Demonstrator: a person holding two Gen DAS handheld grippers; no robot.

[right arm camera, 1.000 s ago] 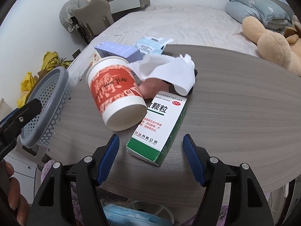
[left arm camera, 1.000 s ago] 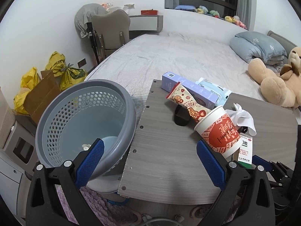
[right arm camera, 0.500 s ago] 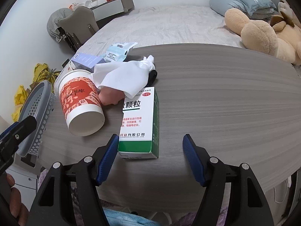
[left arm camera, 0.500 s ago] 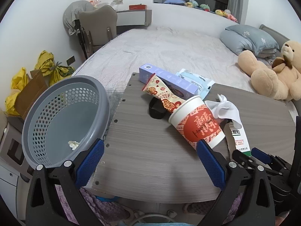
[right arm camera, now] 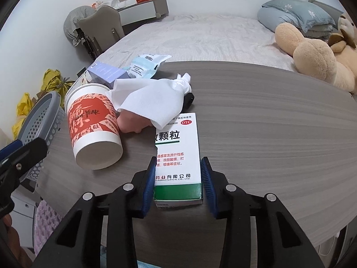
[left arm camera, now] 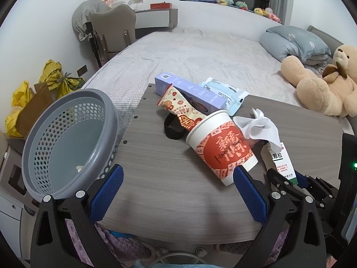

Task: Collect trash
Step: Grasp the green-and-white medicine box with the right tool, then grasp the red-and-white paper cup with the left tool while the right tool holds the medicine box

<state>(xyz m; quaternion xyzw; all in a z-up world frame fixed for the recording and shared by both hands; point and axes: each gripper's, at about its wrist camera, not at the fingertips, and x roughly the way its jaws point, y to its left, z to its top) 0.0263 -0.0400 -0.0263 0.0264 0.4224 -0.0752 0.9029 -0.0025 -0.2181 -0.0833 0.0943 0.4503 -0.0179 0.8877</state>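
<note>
A white and green medicine box (right arm camera: 178, 143) lies on the grey wood table (right arm camera: 267, 134). My right gripper (right arm camera: 178, 159) has its jaws closing on the box's near end, and both blue pads touch its sides. Left of the box a red and white paper cup (right arm camera: 91, 122) lies on its side, with a white tissue (right arm camera: 151, 96) draped beside it. My left gripper (left arm camera: 177, 172) hangs open over the table's near edge, nothing between its fingers. It sits between the grey perforated basket (left arm camera: 111, 116) and the cup (left arm camera: 223, 149).
A snack wrapper (left arm camera: 178, 109), a purple box (left arm camera: 189, 91), a pale blue packet (left arm camera: 227, 93) and a black band (left arm camera: 171, 129) lie at the table's far left. Behind is a bed with a teddy bear (left arm camera: 323, 89). Yellow bags (left arm camera: 55, 78) sit by the wall.
The right gripper's jaws have come in from wide apart onto the sides of the medicine box. The left gripper has shifted toward the table, with the basket now further left in its view.
</note>
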